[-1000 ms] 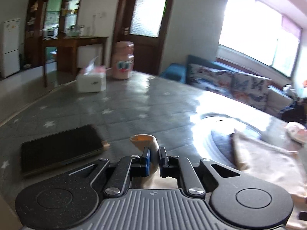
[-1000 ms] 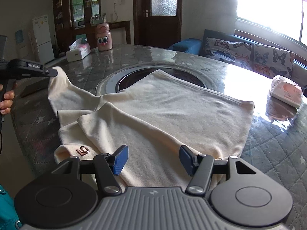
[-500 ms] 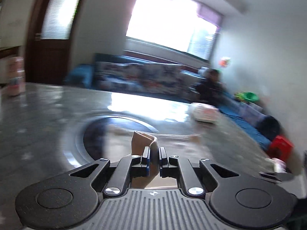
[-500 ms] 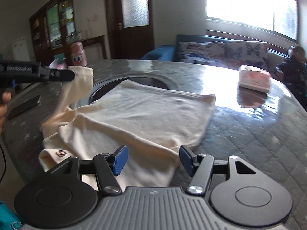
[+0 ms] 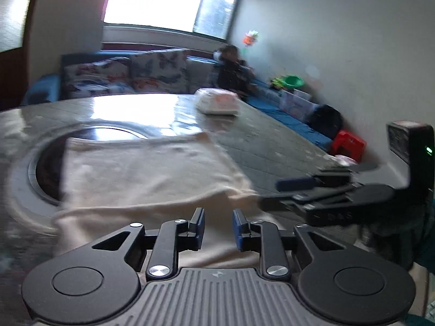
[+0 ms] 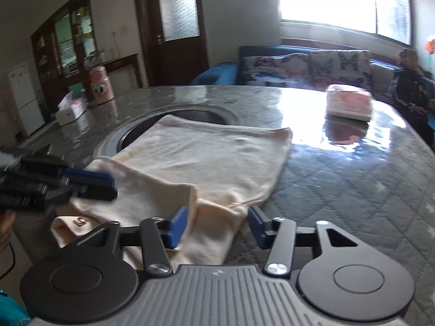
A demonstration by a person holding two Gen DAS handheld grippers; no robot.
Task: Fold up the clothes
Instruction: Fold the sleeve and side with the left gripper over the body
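Observation:
A cream garment (image 5: 141, 174) lies flat on the grey quilted table (image 6: 339, 190), partly over a dark round inset (image 6: 195, 115). Its left sleeve is folded in across the body. My left gripper (image 5: 217, 224) hovers low over that fold with its jaws opening and nothing pinched between the blue pads; in the right wrist view the left gripper (image 6: 112, 188) shows at the left edge. My right gripper (image 6: 217, 225) sits at the garment's (image 6: 217, 157) near right corner, jaws closing, a ridge of cloth lying between them but not clamped. From the left wrist view the right gripper (image 5: 282, 193) comes in from the right.
A white and pink tissue pack (image 6: 349, 104) lies at the far right of the table. A pink jar (image 6: 100, 87) and a white tissue box (image 6: 70, 110) stand at the far left. A person (image 6: 410, 81) sits on the sofa beyond. A red stool (image 5: 348, 144) stands by the wall.
My left gripper swung right across the garment with the sleeve pinched, then let it go and its jaws parted. My right gripper's jaws narrowed over the near corner.

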